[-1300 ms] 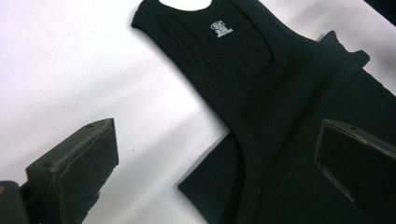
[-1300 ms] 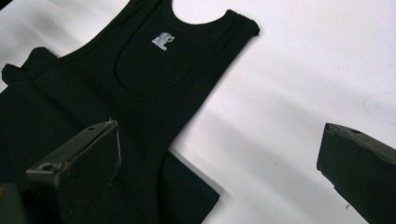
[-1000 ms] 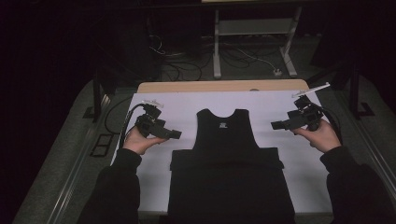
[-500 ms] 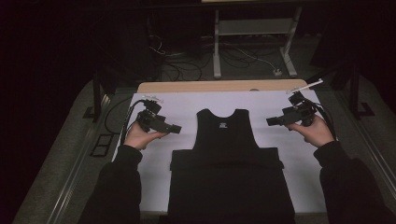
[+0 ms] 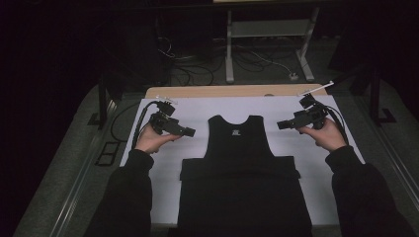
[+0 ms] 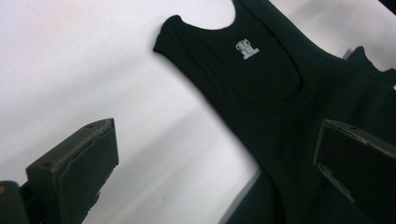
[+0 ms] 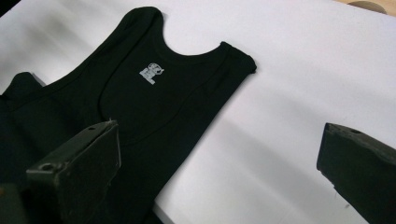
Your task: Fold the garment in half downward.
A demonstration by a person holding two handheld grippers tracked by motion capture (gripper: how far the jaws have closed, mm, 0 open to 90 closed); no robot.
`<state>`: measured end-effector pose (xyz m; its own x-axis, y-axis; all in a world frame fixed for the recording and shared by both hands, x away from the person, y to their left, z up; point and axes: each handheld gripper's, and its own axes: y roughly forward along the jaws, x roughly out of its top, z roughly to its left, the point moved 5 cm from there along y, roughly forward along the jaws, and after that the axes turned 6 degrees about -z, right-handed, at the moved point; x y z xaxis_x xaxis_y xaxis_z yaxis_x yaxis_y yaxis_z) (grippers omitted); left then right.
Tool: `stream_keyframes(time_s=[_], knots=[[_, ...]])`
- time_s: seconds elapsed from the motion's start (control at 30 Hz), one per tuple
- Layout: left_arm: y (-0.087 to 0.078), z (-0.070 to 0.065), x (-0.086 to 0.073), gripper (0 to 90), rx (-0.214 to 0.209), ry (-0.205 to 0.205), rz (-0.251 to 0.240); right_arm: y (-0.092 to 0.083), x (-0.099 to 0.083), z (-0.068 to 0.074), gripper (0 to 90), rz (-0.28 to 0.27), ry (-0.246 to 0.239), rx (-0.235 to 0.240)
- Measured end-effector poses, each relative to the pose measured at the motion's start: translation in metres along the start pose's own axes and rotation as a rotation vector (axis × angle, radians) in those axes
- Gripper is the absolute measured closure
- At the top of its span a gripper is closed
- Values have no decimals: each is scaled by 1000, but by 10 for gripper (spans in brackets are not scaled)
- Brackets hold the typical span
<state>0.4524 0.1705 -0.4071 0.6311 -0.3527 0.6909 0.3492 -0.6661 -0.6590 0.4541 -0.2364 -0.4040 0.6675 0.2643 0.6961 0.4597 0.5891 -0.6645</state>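
A black sleeveless top [image 5: 240,163] lies flat in the middle of the white table cover [image 5: 197,111], neck toward the far side, its lower part folded up into a wider band. A small white logo [image 6: 247,48] sits below the neckline [image 7: 152,73]. My left gripper [image 5: 189,132] hovers left of the top's shoulder straps, jaws pointing right, open and empty. My right gripper [image 5: 279,125] hovers to the right of the straps, pointing left, open and empty too. In the left gripper view the top [image 6: 280,84] lies between and beyond my jaws; the right gripper view shows the top [image 7: 140,102] at left.
The white cover ends at a wooden table edge [image 5: 237,91] at the far side. Beyond it stand a metal frame [image 5: 269,34] and floor cables [image 5: 197,59]. Bare white cover lies on both sides of the top. A black cable [image 5: 141,123] trails from the left gripper.
Both grippers have moved slightly away from me and a little inward toward the top's shoulders. The top has not moved.
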Motion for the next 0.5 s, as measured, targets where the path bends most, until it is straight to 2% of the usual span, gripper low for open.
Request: stream_keyframes(time_s=[0.5], knots=[[22,8,3,0,-6,-6,15,21,-2,-5,0,13,-1,7]])
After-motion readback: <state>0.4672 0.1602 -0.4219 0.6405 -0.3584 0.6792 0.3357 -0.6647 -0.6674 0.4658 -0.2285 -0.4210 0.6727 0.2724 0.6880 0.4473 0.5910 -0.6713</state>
